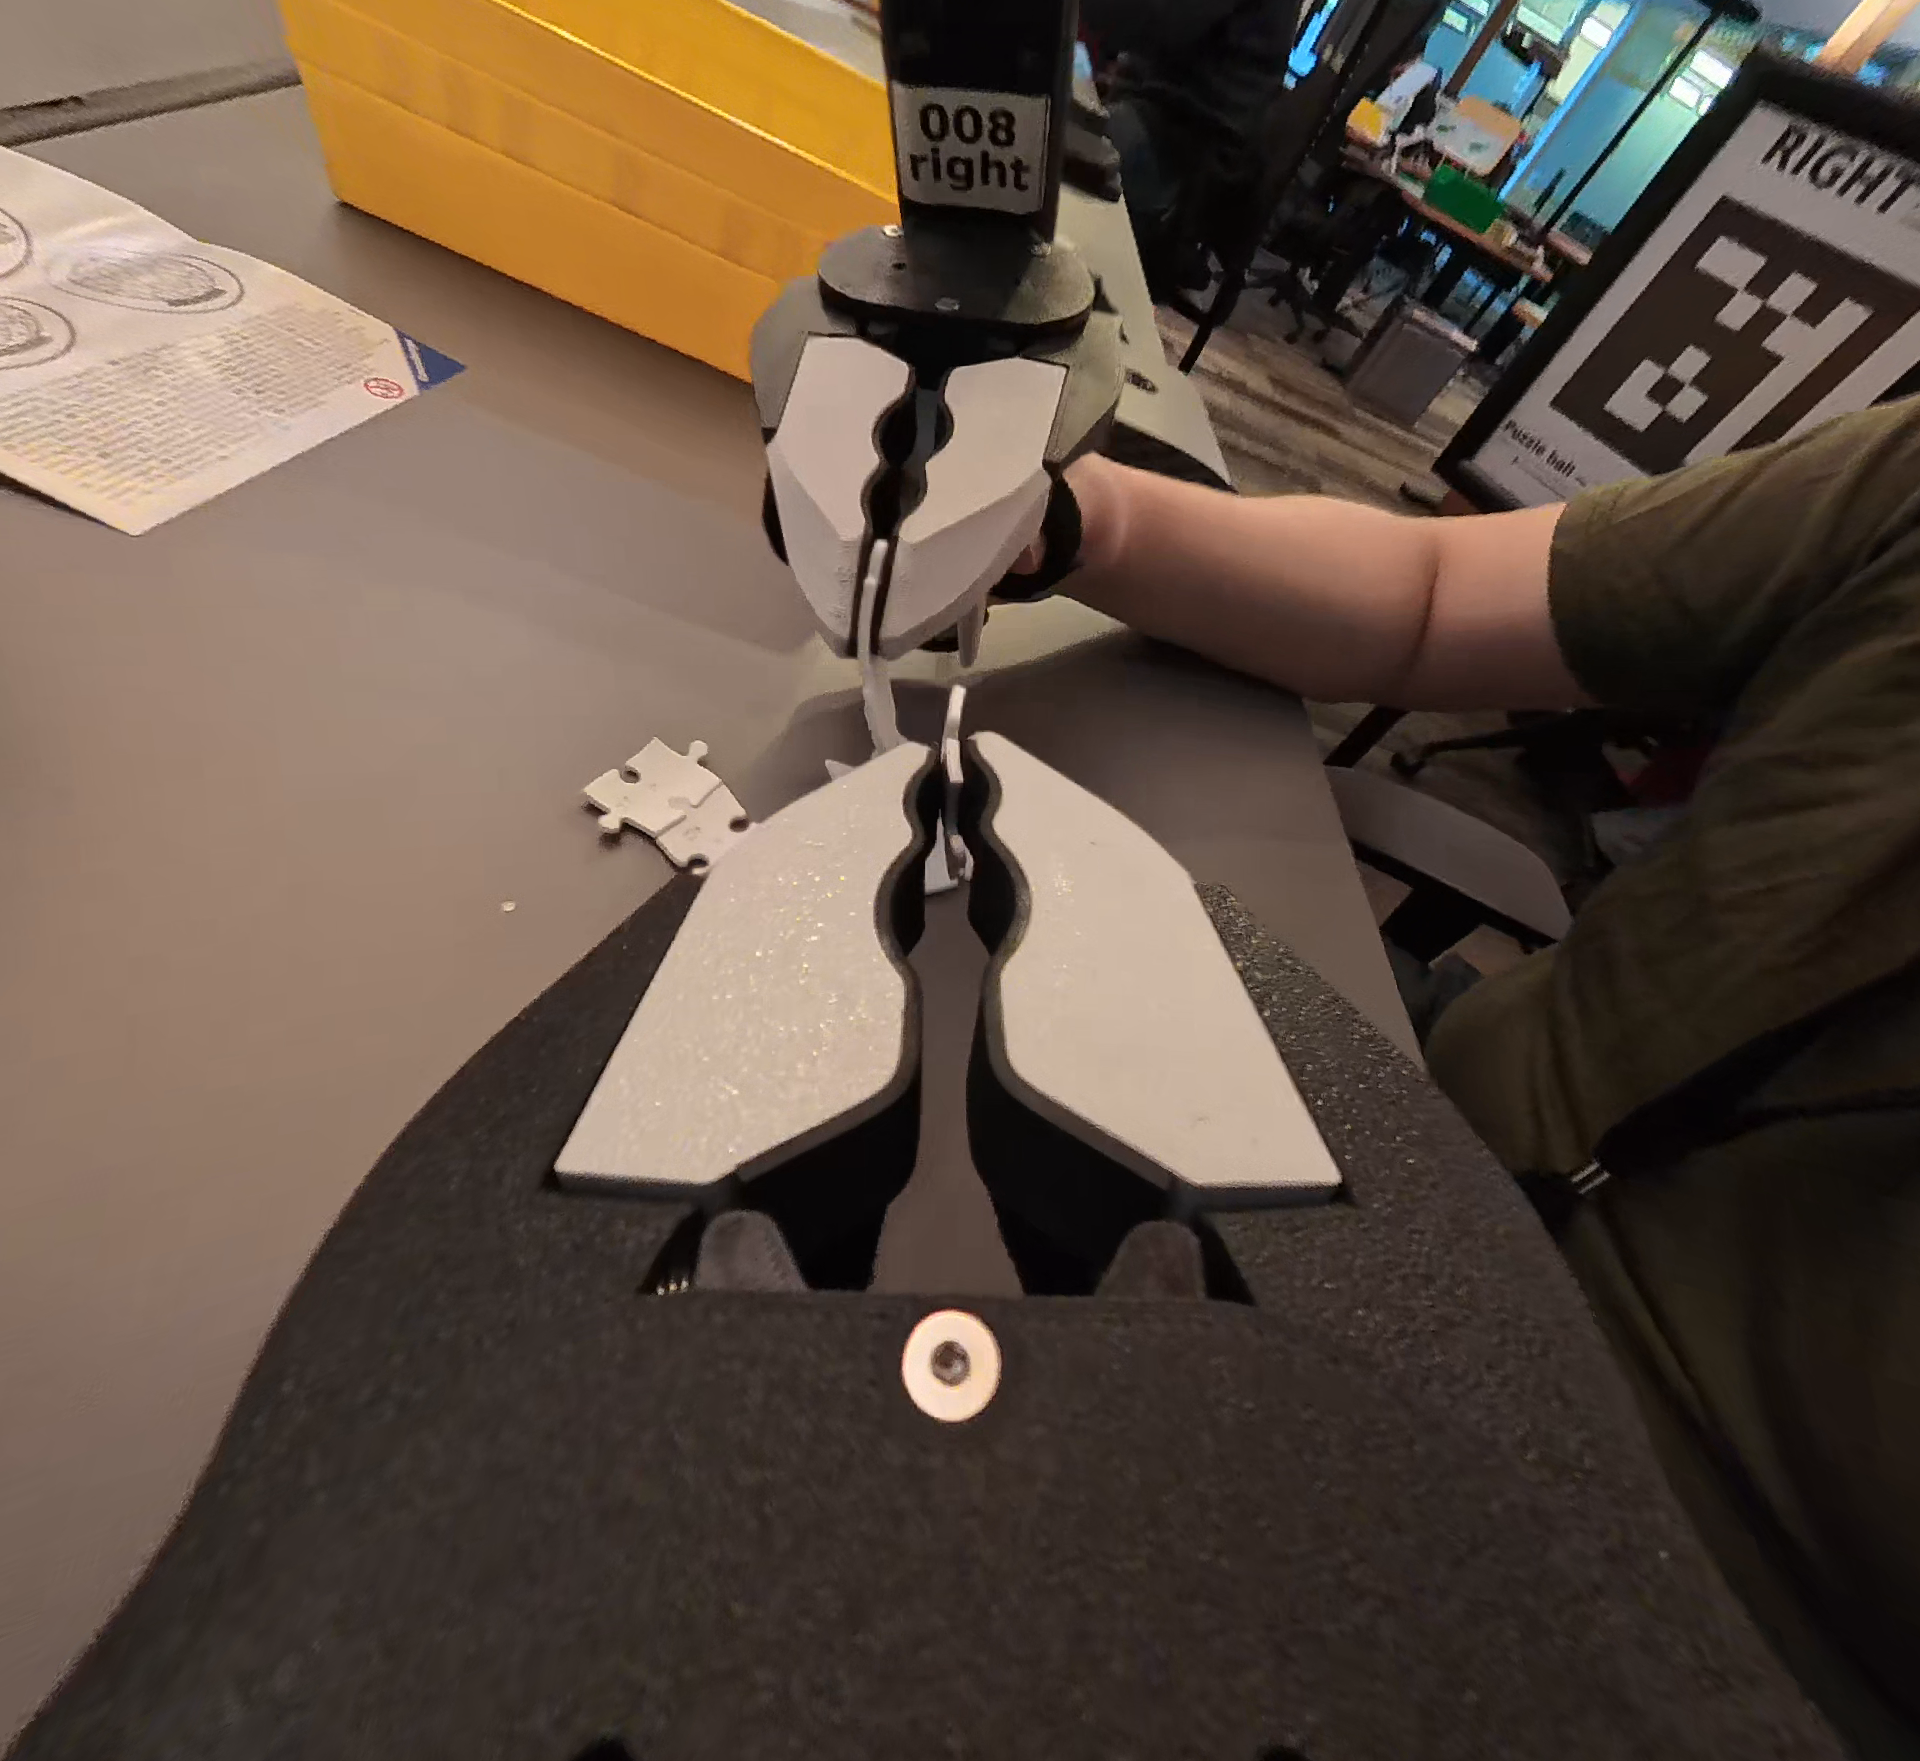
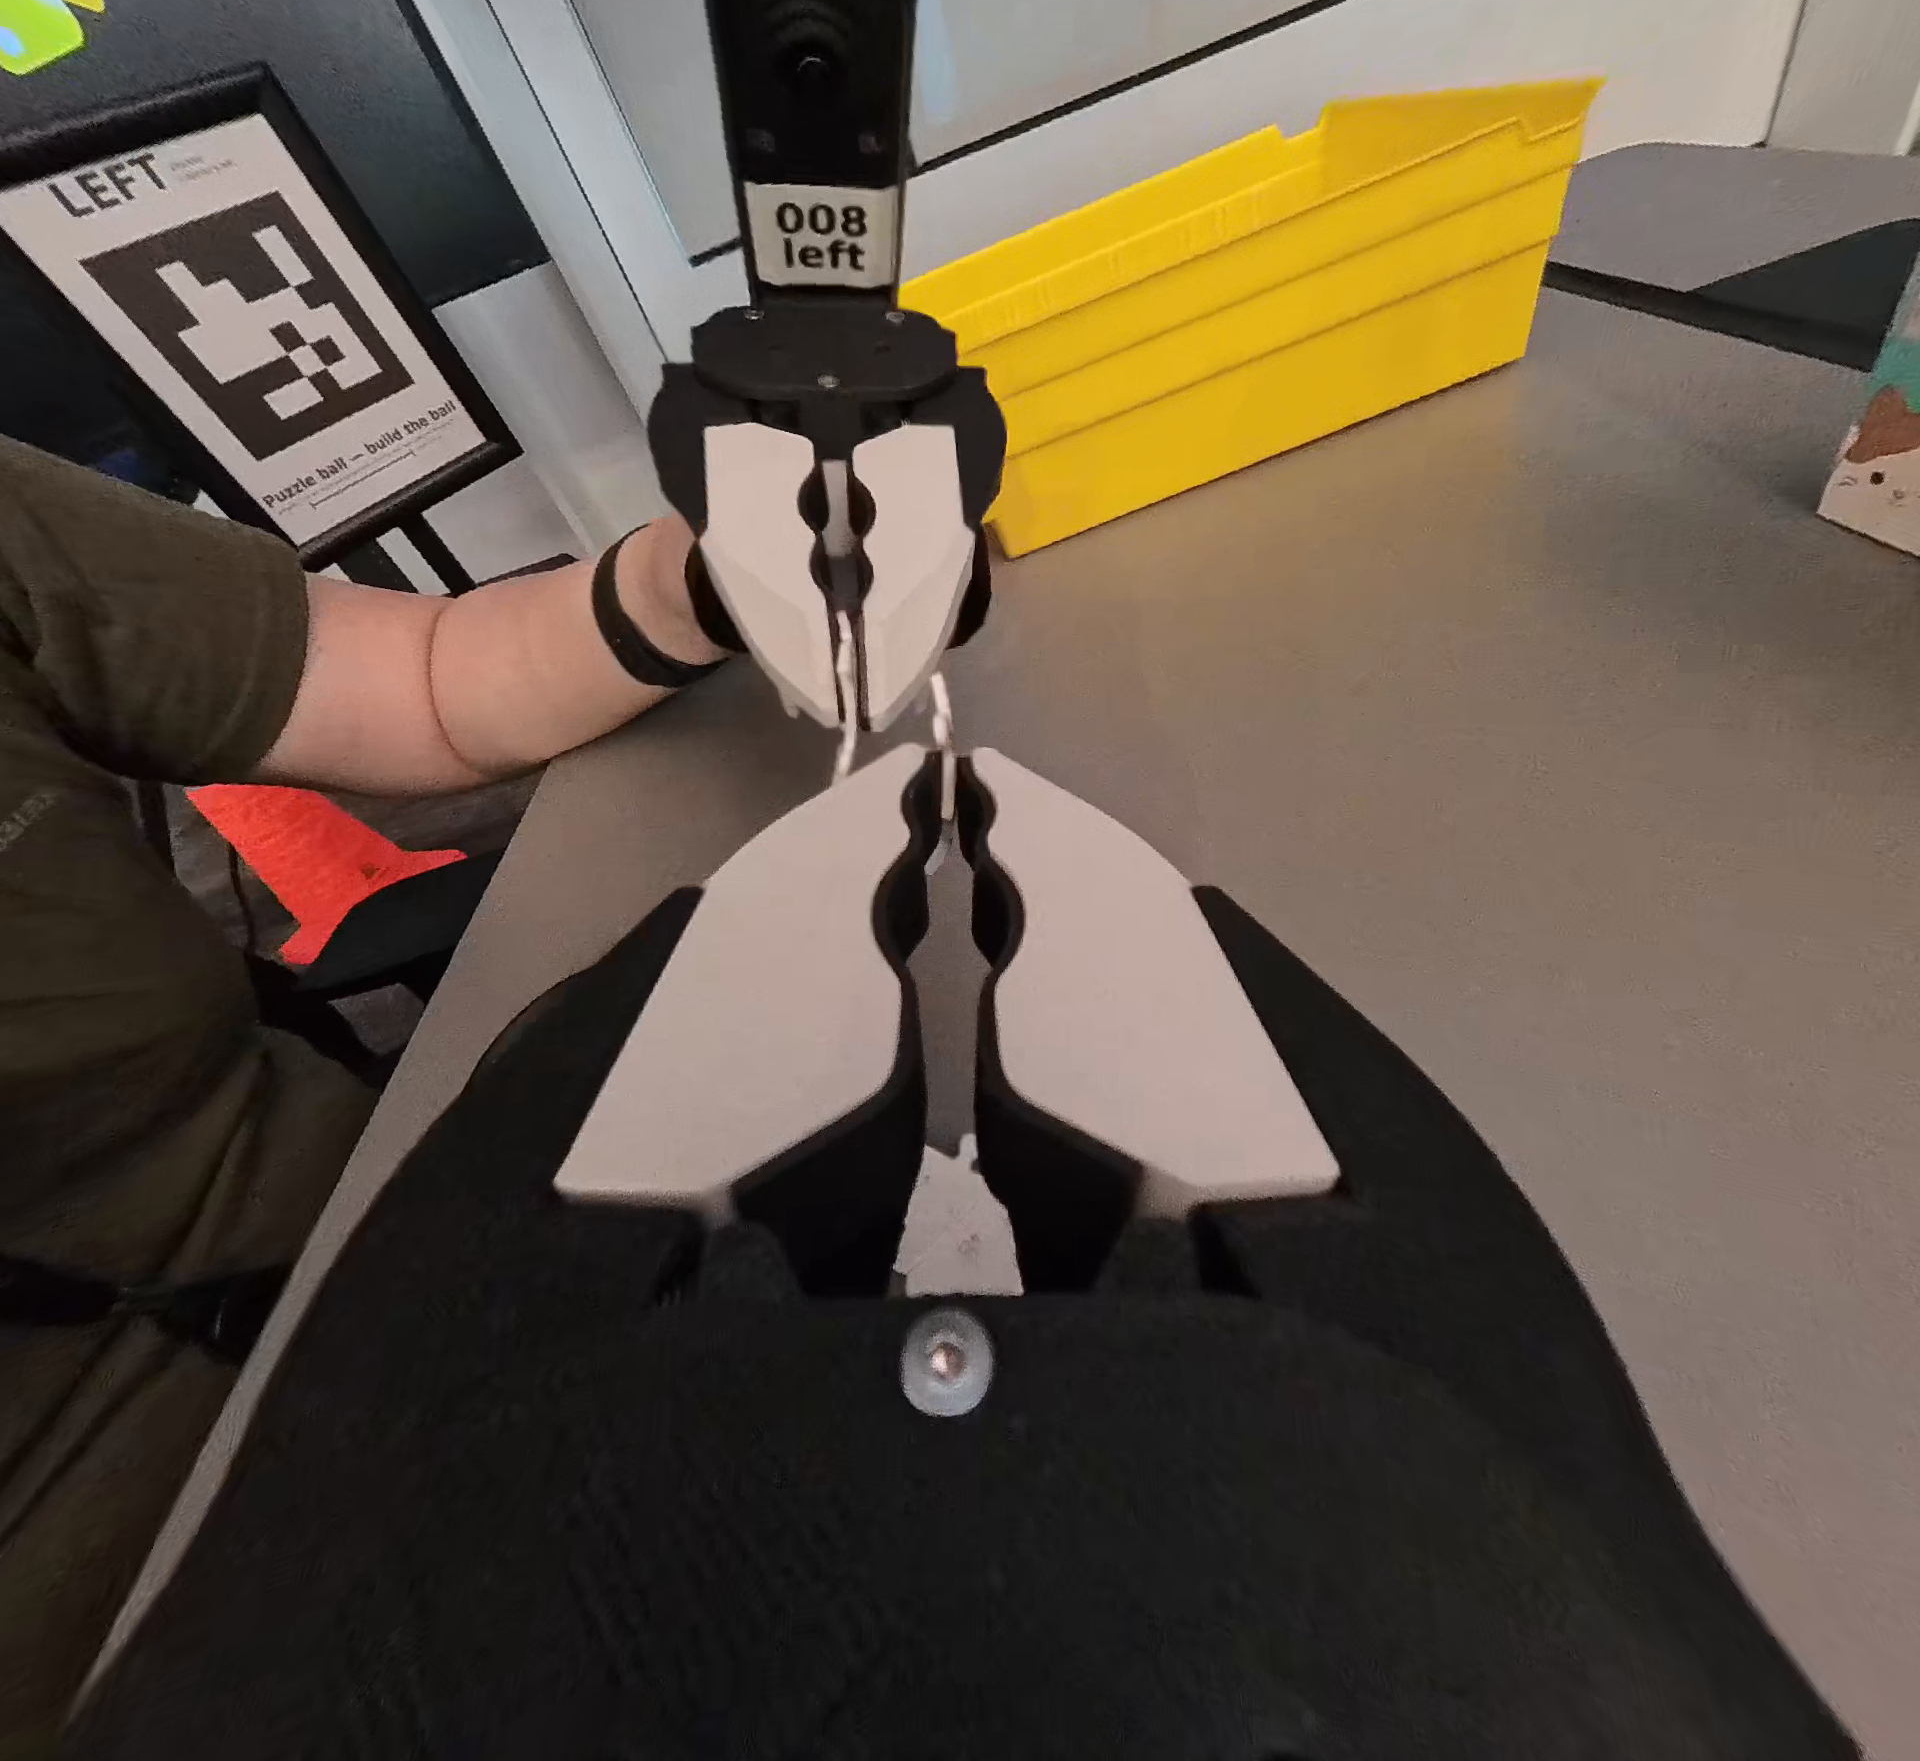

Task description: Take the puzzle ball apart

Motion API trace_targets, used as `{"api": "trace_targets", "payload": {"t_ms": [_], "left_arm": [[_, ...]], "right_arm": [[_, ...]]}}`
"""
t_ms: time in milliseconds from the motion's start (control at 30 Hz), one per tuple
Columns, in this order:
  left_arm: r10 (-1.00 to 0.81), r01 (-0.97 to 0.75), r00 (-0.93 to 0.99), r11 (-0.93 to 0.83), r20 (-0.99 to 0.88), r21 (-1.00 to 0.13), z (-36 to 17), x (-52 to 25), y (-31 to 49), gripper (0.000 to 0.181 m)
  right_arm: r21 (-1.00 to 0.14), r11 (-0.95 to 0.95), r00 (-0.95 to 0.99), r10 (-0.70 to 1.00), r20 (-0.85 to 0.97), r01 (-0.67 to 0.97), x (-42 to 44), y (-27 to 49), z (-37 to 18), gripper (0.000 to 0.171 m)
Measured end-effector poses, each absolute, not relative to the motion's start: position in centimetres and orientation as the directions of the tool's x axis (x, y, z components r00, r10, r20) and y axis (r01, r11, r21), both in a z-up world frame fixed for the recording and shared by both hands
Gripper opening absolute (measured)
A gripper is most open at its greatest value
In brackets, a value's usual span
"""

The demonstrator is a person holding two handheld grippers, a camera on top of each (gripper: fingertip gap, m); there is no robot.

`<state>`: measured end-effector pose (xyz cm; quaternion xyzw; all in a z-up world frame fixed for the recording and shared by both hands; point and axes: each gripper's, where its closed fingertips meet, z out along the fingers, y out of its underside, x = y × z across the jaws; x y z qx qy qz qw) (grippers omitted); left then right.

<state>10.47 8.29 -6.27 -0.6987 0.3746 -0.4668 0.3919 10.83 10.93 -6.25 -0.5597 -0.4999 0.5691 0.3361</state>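
My left gripper (image 1: 951,750) is shut on a thin white puzzle piece (image 1: 954,719), held edge-on above the grey table (image 1: 312,828). My right gripper (image 1: 871,646) faces it tip to tip and is shut on a second white piece (image 1: 881,703). The two pieces stand side by side with a small gap between them. In the right wrist view my right gripper (image 2: 948,761) holds its piece (image 2: 940,703), and the left gripper (image 2: 852,719) holds its piece (image 2: 847,755). Two joined white pieces (image 1: 665,802) lie flat on the table to the left.
A yellow bin (image 1: 582,111) stands at the back of the table and also shows in the right wrist view (image 2: 1278,309). A printed instruction sheet (image 1: 177,340) lies at the left. Marker signs (image 1: 1725,309) (image 2: 239,319) stand off the table edge. A person's forearms hold both grippers. Left and right tips are no more than a few centimetres apart.
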Motion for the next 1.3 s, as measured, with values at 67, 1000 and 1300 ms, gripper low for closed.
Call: {"api": "trace_targets", "payload": {"t_ms": [67, 1000, 1300], "left_arm": [[-0.873, -0.12, 0.288, -0.441, 0.393, -0.89, -5.9, 10.0, 8.7, 0.002], [-0.892, -0.092, 0.252, -0.408, 0.375, -0.908, -4.0, 10.3, 7.7, 0.002], [-0.892, -0.12, 0.243, -0.417, 0.38, -0.901, -4.6, 10.7, 7.5, 0.002]], "right_arm": [[-0.94, -0.303, -0.147, 0.934, -0.326, 0.158, 11.0, 11.2, -5.8, 0.003], [-0.628, -0.766, 0.781, 0.474, -0.407, 0.138, 43.7, 28.5, -7.6, 0.003], [-0.516, -0.796, 0.851, 0.479, -0.216, 0.317, 44.7, 29.6, -11.1, 0.017]]}}
